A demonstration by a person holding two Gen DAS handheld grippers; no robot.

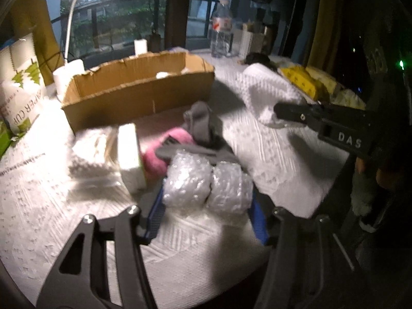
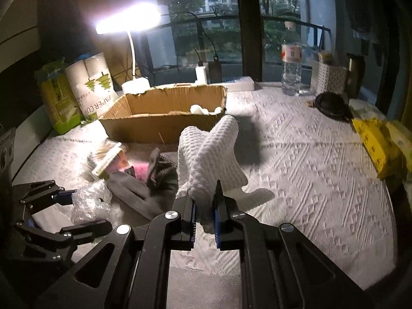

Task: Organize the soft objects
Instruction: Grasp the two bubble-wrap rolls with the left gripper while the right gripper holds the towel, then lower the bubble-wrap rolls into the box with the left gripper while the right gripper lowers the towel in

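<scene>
A crumpled bundle of bubble wrap (image 1: 206,185) sits between the blue pads of my left gripper (image 1: 207,202), which press on both its sides. Just beyond it lie a pink fluffy item (image 1: 157,157), a grey cloth (image 1: 202,122) and a white tissue pack (image 1: 130,154). My right gripper (image 2: 204,195) is shut on a white waffle-textured cloth (image 2: 211,152), which it holds up off the table. The left wrist view shows that cloth (image 1: 270,90) hanging at the right gripper (image 1: 280,112). An open cardboard box (image 2: 164,113) stands behind the pile, with some white material inside.
A lit desk lamp (image 2: 128,20) and paper cup packs (image 2: 95,87) stand at the back left. A water bottle (image 2: 291,64) and a dark round object (image 2: 332,104) are at the back right. Yellow packs (image 2: 376,141) lie by the right edge of the white patterned table cover (image 2: 309,167).
</scene>
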